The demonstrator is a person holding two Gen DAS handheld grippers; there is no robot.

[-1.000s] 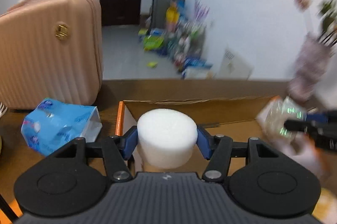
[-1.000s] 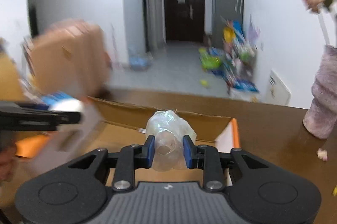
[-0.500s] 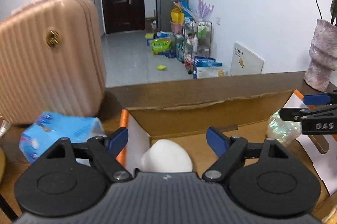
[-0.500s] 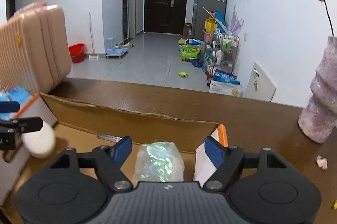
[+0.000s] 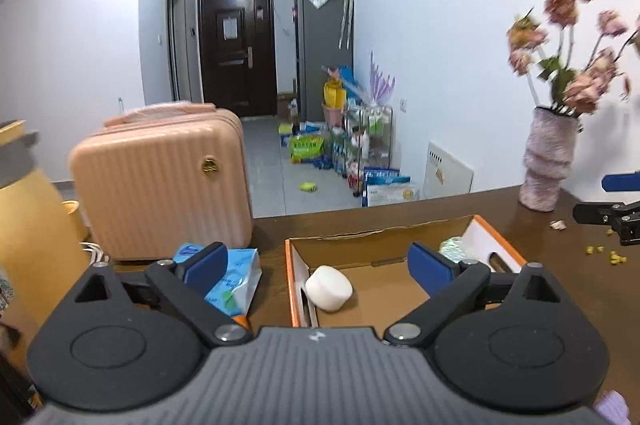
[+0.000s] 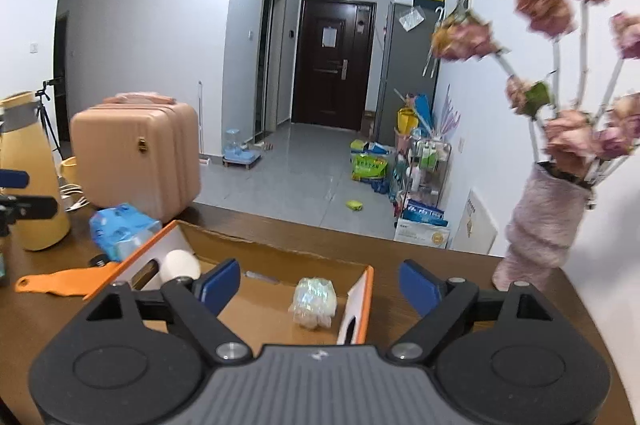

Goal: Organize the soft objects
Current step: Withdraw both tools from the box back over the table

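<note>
Both soft pieces have left our tools since the earlier frames: the white foam puck [image 5: 329,287] now lies on the floor of the cardboard box [image 5: 376,245] near its left wall, and the iridescent crinkled bundle [image 6: 313,302] sits near the right wall, the two well apart. Our left tool [image 5: 318,267] and right tool [image 6: 320,283] are both spread wide, pinching nothing, and have pulled back above the box. We judge this drop-off step finished; the next move calls for picking another soft item, most likely the blue tissue pack [image 5: 232,275] lying on the worktop [image 6: 432,273] just left of the box, in front of the pink suitcase [image 5: 160,181]. That reach would fall to our left tool, which needs to come in over the pack with the suitcase close behind it. Right of the box the worktop is open up to the vase [image 6: 542,225], whose dried flowers lean overhead.
</note>
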